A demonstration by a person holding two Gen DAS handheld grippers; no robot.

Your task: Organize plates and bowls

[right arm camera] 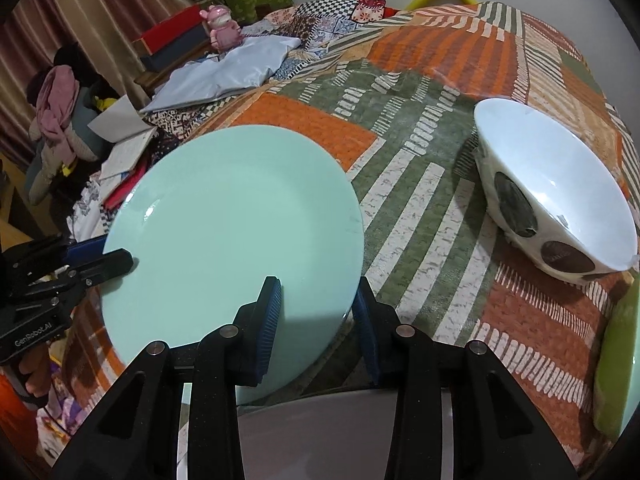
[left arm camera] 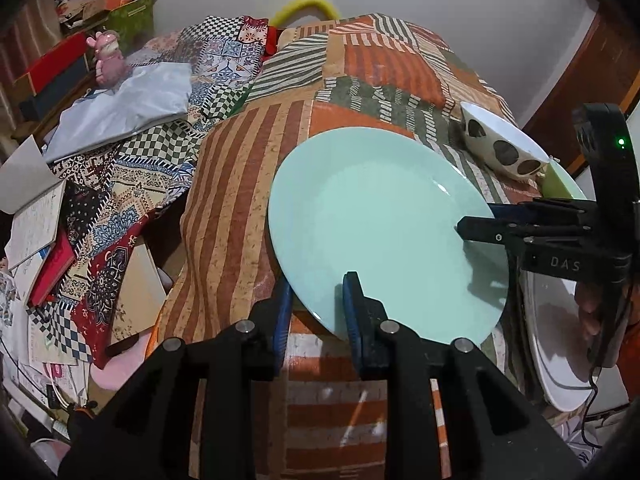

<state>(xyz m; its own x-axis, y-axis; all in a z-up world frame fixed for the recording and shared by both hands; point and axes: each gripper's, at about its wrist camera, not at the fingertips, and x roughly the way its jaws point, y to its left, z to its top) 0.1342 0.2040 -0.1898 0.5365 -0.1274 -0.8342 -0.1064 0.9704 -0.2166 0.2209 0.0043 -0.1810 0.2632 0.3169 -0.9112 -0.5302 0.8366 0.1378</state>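
A mint green plate [left arm camera: 380, 232] lies on the patterned cloth, its near side slightly raised; it also shows in the right wrist view [right arm camera: 236, 232]. My left gripper [left arm camera: 316, 300] straddles its rim with one blue pad above and one below, jaws apart. My right gripper [right arm camera: 318, 312] straddles the opposite rim the same way; it shows in the left wrist view [left arm camera: 476, 224]. A white bowl with dark spots [right arm camera: 556, 200] stands to the right, also in the left wrist view [left arm camera: 500, 144]. A white plate [left arm camera: 560, 344] lies under the right gripper.
A green plate edge [right arm camera: 616, 360] sits at the far right. Patchwork cloths, a grey bag [left arm camera: 124, 108], books [left arm camera: 36, 220] and a pink figurine [right arm camera: 222, 26] clutter the left side. A wall stands behind.
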